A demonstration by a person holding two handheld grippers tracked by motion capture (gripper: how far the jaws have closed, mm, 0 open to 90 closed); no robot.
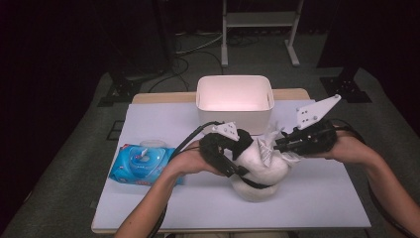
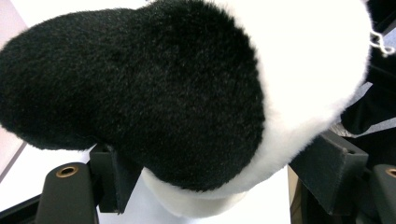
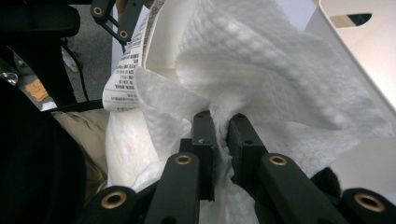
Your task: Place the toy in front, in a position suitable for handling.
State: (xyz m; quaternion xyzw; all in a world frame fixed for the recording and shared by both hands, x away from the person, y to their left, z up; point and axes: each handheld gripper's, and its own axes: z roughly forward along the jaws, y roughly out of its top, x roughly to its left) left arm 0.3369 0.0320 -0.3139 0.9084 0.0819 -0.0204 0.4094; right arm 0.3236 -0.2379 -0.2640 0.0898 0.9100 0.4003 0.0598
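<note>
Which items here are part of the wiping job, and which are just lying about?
In use:
- plush toy, between the left gripper's jaws
- white wipe, pinched by the right gripper

Lying about:
- blue wipes pack
- white bin, behind the toy

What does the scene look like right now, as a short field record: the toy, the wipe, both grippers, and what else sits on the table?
toy: black-and-white plush toy, on the white table mat, centre front
wipe: crumpled white wet wipe, against the toy's white fur
left gripper: jaws either side of the toy's black furry part; pad contact unclear
right gripper: shut on the wipe
bin: white rectangular plastic bin, behind the toy
pack: blue wet-wipe pack, left side of the mat
toy's label: printed white tag, beside the wipe
</note>
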